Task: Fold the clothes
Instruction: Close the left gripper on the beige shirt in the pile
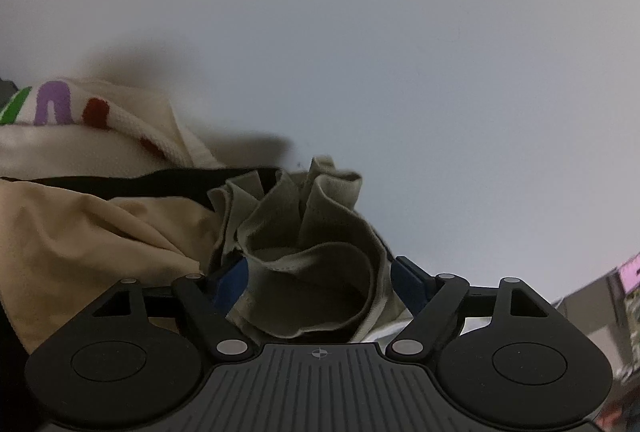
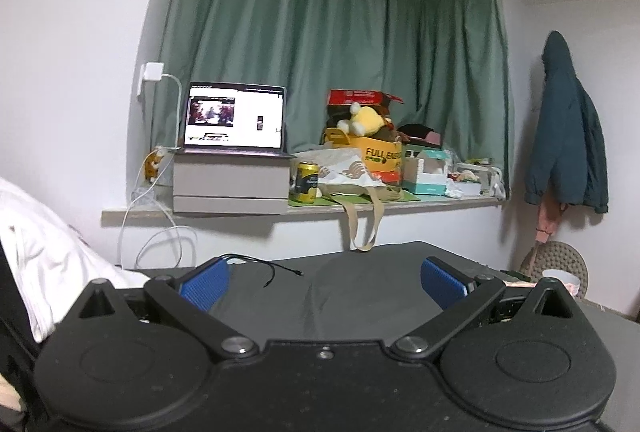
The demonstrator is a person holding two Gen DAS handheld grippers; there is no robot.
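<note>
1. Nearest the left wrist camera, the left gripper (image 1: 318, 286) has its two blue pads pressed into a bunched, ribbed beige cuff or hem (image 1: 308, 232) of a cream knit garment (image 1: 92, 228) – it is holding cloth, lifted against a plain white wall or ceiling.
2. The rest of that garment hangs to the left, with purple, red and green lettering (image 1: 56, 108) on its far fold and a black band across it.
3. The right gripper (image 2: 324, 282) is spread wide with nothing between its pads, hovering over a dark flat surface (image 2: 360, 292) where a thin black cable (image 2: 272, 266) lies.
4. Risk, as I judge it: only one edge is pinched, so the heavy hanging part could drag the cuff out of the pads – or the garment may land crumpled if the free gripper takes no second corner.
5. Count: two grippers, one garment in hand, one white cloth (image 2: 44, 252) at the left, one open laptop (image 2: 236, 122) on the far shelf, one yellow can (image 2: 306, 182), one teal jacket (image 2: 568, 136) hanging far right.
</note>
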